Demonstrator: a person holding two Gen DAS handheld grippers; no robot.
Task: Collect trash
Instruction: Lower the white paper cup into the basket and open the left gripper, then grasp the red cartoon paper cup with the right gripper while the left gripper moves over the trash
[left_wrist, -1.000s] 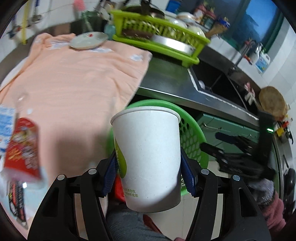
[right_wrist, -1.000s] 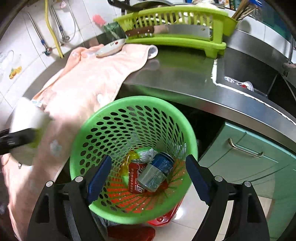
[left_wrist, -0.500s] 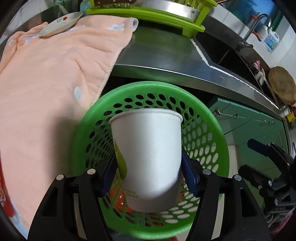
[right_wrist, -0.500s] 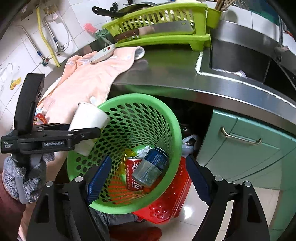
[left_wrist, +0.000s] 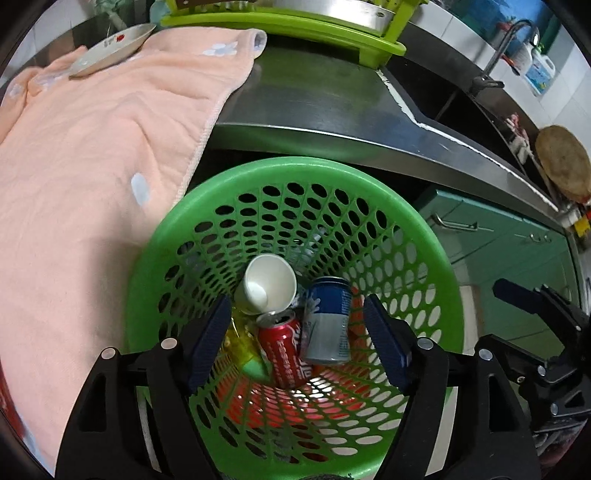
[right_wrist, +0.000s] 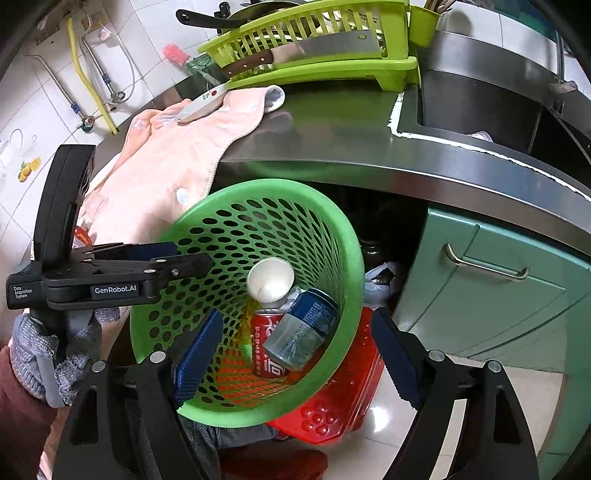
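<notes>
1. The steel counter (left_wrist: 325, 107) carries a peach towel (left_wrist: 92, 155) that hangs over its edge beside the green basket (left_wrist: 417, 236).
2. The left tool (left_wrist: 297, 334) tilts steeply down over the basket's mouth; its jaws have just been opening and stand apart with nothing between them.
3. The right tool (right_wrist: 295, 354) points down at the basket, jaws wide and empty.
4. The paper cup (left_wrist: 267, 284) lies inside the basket, leaning on a red can (left_wrist: 282, 345) next to a blue can (left_wrist: 327, 319).
</notes>
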